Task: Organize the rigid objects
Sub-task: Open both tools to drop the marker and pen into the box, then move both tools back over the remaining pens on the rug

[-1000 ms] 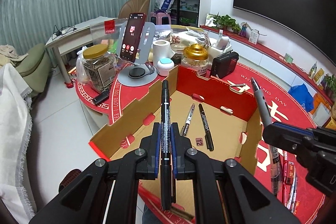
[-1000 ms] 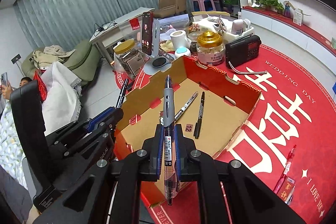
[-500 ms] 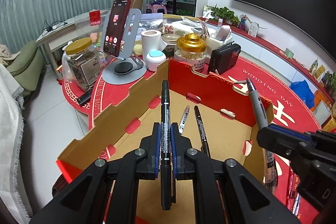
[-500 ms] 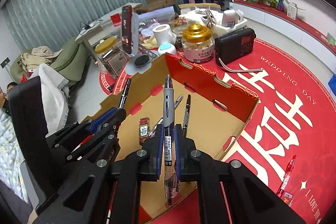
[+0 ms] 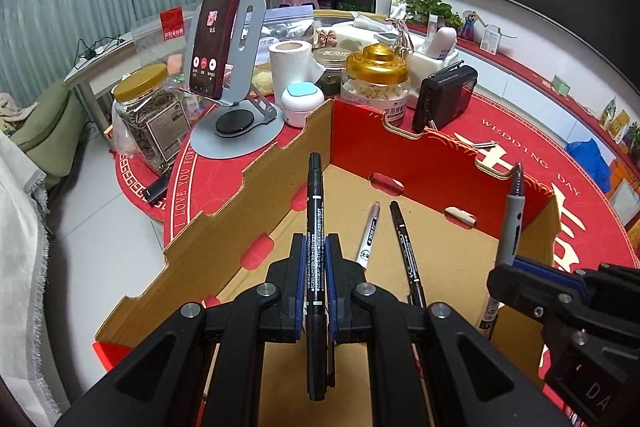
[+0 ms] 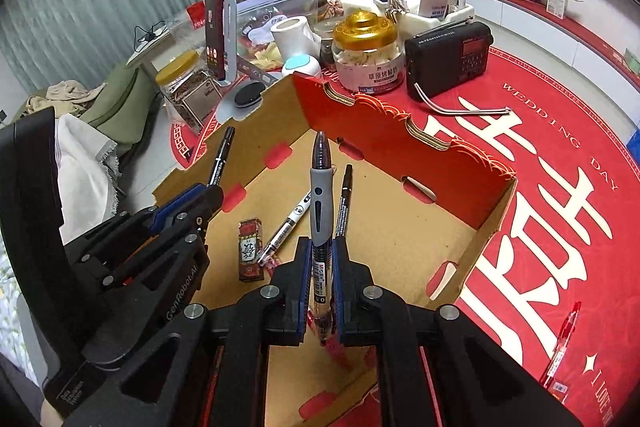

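left gripper [image 5: 316, 259] closed on a black marker [image 5: 315, 227], held lengthwise between the blue pads, tip pointing toward the far corner of the cardboard box [image 5: 248, 195]. gripper sits over the box's near left part, above the brown floor. on the box floor: a small red-and-white packet [image 6: 249, 247] toward the left wall, then a white pen [image 5: 369, 233] and a thin black pen [image 5: 404, 239] lying side by side near the middle, tips close to the far red wall. right gripper [image 6: 320, 267] closed on a grey-grip gel pen [image 6: 321, 203], also over the box, near its right wall. outside the box, a red pen [image 6: 562, 347] lies on the red tablecloth [image 6: 560, 163] at the near right edge.
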